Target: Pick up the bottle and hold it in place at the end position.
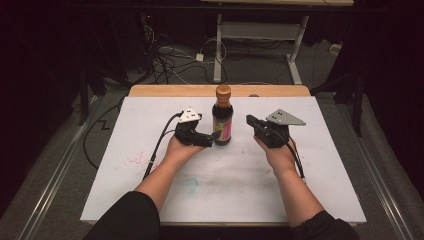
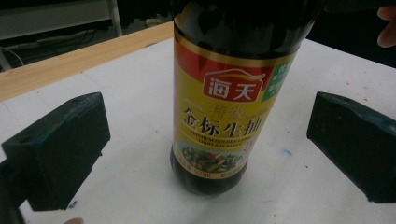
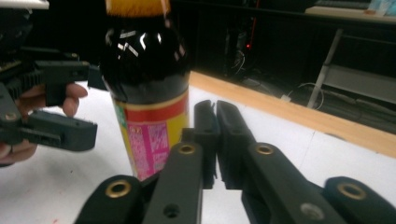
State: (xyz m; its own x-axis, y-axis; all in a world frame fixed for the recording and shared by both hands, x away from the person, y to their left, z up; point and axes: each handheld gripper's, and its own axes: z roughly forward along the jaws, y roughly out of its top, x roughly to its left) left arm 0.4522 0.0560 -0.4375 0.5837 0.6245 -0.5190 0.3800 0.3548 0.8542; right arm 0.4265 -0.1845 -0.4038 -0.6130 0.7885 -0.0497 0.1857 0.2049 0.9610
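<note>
The upright bottle (image 1: 222, 116) stands between the left gripper's (image 1: 209, 140) wide-open jaws, untouched, while the right gripper (image 1: 251, 121), clenched empty, sits farther off.

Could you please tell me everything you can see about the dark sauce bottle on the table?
The sauce bottle stands upright near the far middle of the white table, closed with an orange-brown cap. It holds dark liquid and looks glossy. A yellow and red front label carries Chinese characters; a pink panel shows at the back. The left gripper has open jaws either side of it, not touching; the right gripper, jaws shut, stays apart.
</note>
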